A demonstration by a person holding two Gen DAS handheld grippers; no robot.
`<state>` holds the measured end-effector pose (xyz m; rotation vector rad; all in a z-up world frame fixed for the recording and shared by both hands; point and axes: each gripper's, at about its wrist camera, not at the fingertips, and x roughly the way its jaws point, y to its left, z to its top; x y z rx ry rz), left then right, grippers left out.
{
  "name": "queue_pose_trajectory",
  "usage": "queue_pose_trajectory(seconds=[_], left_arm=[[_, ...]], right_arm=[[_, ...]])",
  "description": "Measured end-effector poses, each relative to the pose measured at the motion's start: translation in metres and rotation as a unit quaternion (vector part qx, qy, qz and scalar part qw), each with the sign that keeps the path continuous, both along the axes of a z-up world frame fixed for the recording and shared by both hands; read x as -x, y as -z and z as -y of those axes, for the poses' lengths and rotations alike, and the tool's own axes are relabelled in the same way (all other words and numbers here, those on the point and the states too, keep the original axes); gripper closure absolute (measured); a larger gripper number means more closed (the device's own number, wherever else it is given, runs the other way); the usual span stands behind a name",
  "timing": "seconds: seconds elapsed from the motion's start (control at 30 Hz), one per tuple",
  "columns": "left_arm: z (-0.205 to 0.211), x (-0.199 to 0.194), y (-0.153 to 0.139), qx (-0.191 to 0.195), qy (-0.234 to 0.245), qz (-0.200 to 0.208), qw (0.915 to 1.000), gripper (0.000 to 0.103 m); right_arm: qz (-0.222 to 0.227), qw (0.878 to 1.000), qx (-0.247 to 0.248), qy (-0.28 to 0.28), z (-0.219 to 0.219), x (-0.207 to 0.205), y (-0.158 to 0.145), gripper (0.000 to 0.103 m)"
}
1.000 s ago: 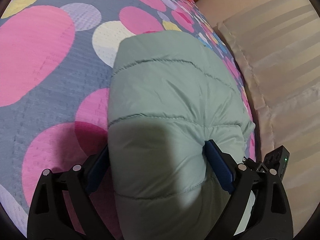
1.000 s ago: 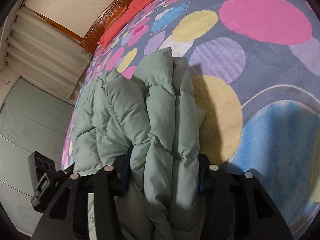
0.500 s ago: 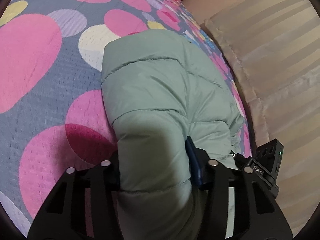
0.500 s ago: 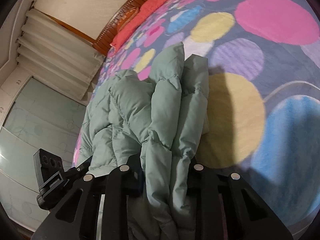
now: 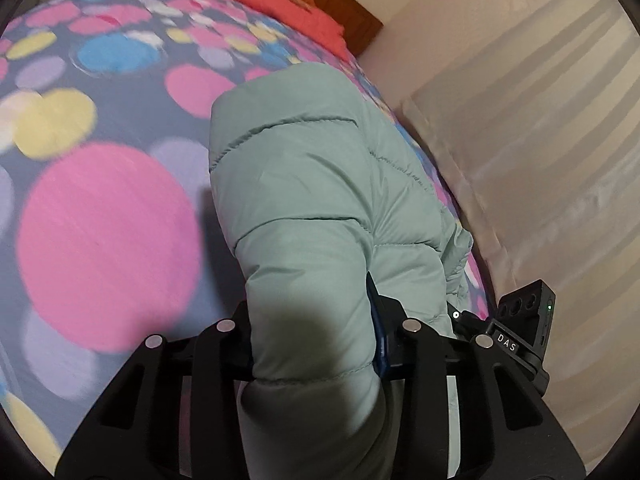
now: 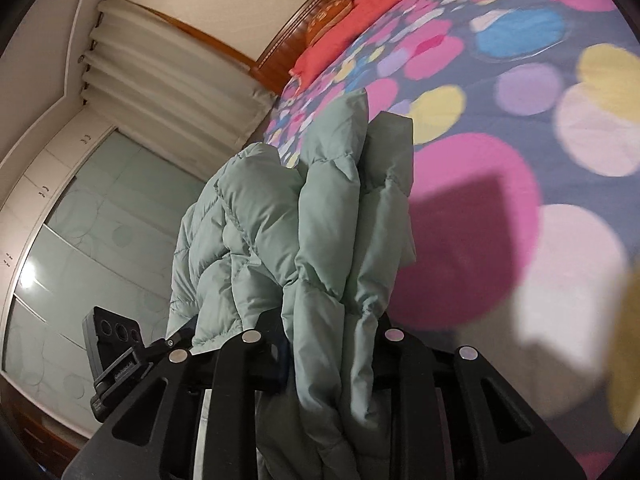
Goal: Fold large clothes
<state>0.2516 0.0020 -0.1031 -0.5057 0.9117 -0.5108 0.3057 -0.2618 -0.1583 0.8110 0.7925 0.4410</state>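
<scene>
A pale green puffer jacket (image 5: 312, 184) lies bunched along the edge of a bed with a spotted bedspread (image 5: 104, 232). My left gripper (image 5: 312, 320) has a thick quilted fold between its jaws, which are closing; the blue pads press into it on both sides. In the right wrist view the jacket (image 6: 280, 232) rises in several padded folds, lifted off the bedspread (image 6: 520, 160). My right gripper (image 6: 332, 332) is shut on a bundle of those folds. The jacket hides the fingertips of both grippers.
Cream curtains (image 5: 540, 160) hang beside the bed. A red pillow (image 5: 288, 4) and a wooden headboard (image 6: 280, 48) lie at the far end. Pale green wardrobe doors (image 6: 100, 240) stand beyond the bed's edge in the right wrist view.
Both grippers closed on the jacket's folds from wide open. Both then lifted and moved with the jacket, so more of the bed's far end and the room shows.
</scene>
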Motion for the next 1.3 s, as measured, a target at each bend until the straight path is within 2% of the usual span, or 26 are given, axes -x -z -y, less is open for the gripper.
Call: queue_pose_trajectory(seconds=[0.13,0.27,0.33,0.43,0.53,0.57,0.6,0.67,0.73,0.8,0.87,0.93,1.0,1.07,1.1,1.17,1.2,1.3], left_arm=[[-0.035,-0.017,0.002,-0.002,-0.027,-0.002,0.9996,0.064],[-0.053,-0.027,0.023,-0.005,-0.041,-0.027,0.9988,0.064],[-0.057,-0.029,0.036,-0.009,-0.042,-0.039,0.9983,0.064],[-0.063,-0.033,0.049,-0.002,-0.043,-0.049,0.9979,0.063],[-0.066,-0.036,0.055,0.002,-0.040,-0.051,0.9979,0.058],[-0.066,-0.036,0.055,0.000,-0.038,-0.050,0.9980,0.055],[-0.065,-0.037,0.053,-0.002,-0.034,-0.048,0.9983,0.053],[-0.067,-0.036,0.049,0.001,-0.028,-0.044,0.9987,0.051],[-0.072,-0.034,0.048,0.004,-0.026,-0.043,0.9987,0.046],[-0.079,-0.031,0.045,0.014,-0.028,-0.037,0.9988,0.034],[-0.084,-0.031,0.042,0.020,-0.032,-0.032,0.9988,0.029],[-0.091,-0.036,0.041,0.028,-0.041,-0.030,0.9983,0.026],[-0.096,-0.046,0.044,0.039,-0.053,-0.040,0.9970,0.026],[-0.095,-0.055,0.045,0.045,-0.055,-0.048,0.9963,0.026],[-0.094,-0.058,0.046,0.042,-0.055,-0.048,0.9964,0.026],[-0.092,-0.064,0.047,0.032,-0.058,-0.050,0.9966,0.028],[-0.090,-0.067,0.049,0.023,-0.063,-0.054,0.9963,0.037],[-0.086,-0.074,0.054,0.012,-0.064,-0.064,0.9958,0.050]], right_arm=[[-0.027,1.000,0.002,-0.013,-0.017,-0.020,0.021,0.079],[-0.050,0.999,-0.011,-0.003,-0.017,-0.028,0.040,0.079],[-0.055,0.998,-0.026,-0.001,-0.013,-0.029,0.044,0.079],[-0.056,0.998,-0.021,-0.007,-0.013,-0.029,0.043,0.076],[-0.058,0.998,-0.001,-0.010,-0.009,-0.024,0.037,0.064],[-0.056,0.998,0.010,-0.012,-0.009,-0.023,0.032,0.057],[-0.053,0.998,0.015,-0.012,-0.007,-0.022,0.030,0.045],[-0.041,0.999,0.018,-0.007,-0.001,-0.018,0.023,0.036],[-0.031,0.999,0.017,-0.005,0.002,-0.022,0.014,0.035],[-0.032,0.999,0.014,-0.004,0.004,-0.029,0.010,0.033],[-0.039,0.999,0.013,-0.010,0.002,-0.043,0.008,0.033],[-0.045,0.999,0.016,-0.007,0.001,-0.053,0.010,0.033],[-0.054,0.999,-0.004,0.001,0.004,-0.061,0.016,0.033],[-0.064,0.998,-0.029,0.010,0.008,-0.066,0.023,0.034],[-0.070,0.997,-0.038,0.017,0.010,-0.067,0.027,0.049],[-0.087,0.995,-0.043,0.023,0.014,-0.071,0.036,0.067],[-0.092,0.994,-0.049,0.022,0.015,-0.073,0.040,0.075],[-0.101,0.993,-0.052,0.025,0.018,-0.073,0.048,0.078]])
